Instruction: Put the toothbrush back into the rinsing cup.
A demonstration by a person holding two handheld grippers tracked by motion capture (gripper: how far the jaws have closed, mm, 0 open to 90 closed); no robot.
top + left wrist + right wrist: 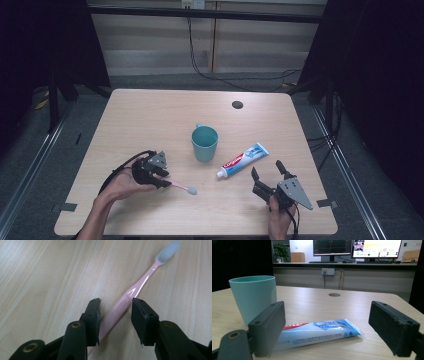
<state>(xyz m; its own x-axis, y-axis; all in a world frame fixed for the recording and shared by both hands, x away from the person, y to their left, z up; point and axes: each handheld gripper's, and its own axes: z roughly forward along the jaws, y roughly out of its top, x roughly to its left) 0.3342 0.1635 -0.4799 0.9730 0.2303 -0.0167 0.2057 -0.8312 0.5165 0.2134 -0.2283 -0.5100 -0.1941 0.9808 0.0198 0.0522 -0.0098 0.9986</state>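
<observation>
Three cameras on one wooden table: one fixed overhead, two riding low on the grippers.

The high view looks forward and down from the person's side, taking in the whole tabletop. The left gripper view sits very close above the wood, angled down along its jaws onto the pink toothbrush, which the high view sees at front left. The right gripper view skims near table level, facing away from the person, sharing the teal cup and toothpaste tube with the high view.
</observation>
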